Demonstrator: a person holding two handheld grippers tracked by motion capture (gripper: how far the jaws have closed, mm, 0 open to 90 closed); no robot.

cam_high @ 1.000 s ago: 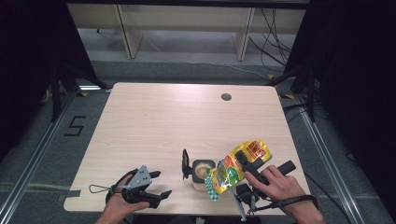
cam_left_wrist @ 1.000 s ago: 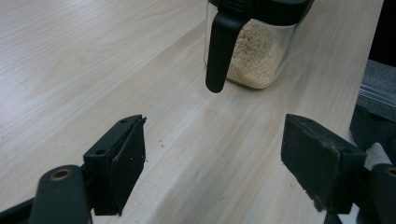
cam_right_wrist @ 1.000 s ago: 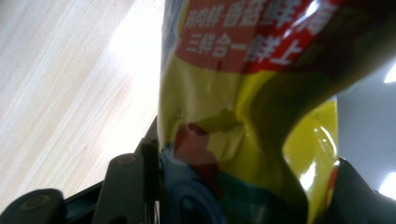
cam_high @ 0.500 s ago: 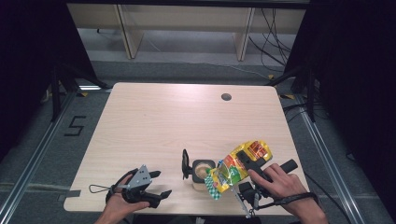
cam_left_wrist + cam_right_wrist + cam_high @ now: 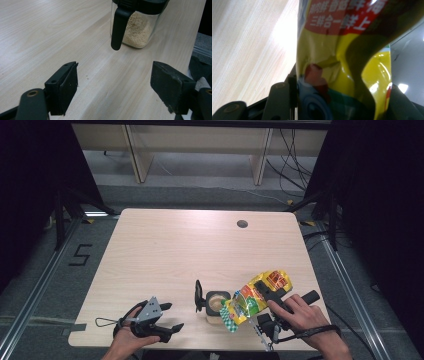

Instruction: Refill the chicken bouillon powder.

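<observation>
Near the front edge of the tabletop (image 5: 165,250), the right gripper (image 5: 267,295) pinches a yellow snack bag (image 5: 252,301) between its jaws, holding it tilted so its lower end hangs over the open glass jar (image 5: 216,304) of pale granules. The jar's black lid (image 5: 198,296) stands flipped up on its left. Well apart to the left, the left gripper (image 5: 167,317) rests low over the tabletop with jaws spread and nothing between them, pointing toward the jar (image 5: 136,25).

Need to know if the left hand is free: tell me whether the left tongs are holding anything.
No, the left tongs stand open over bare table, with the glass jar of granules farther ahead and untouched.
</observation>
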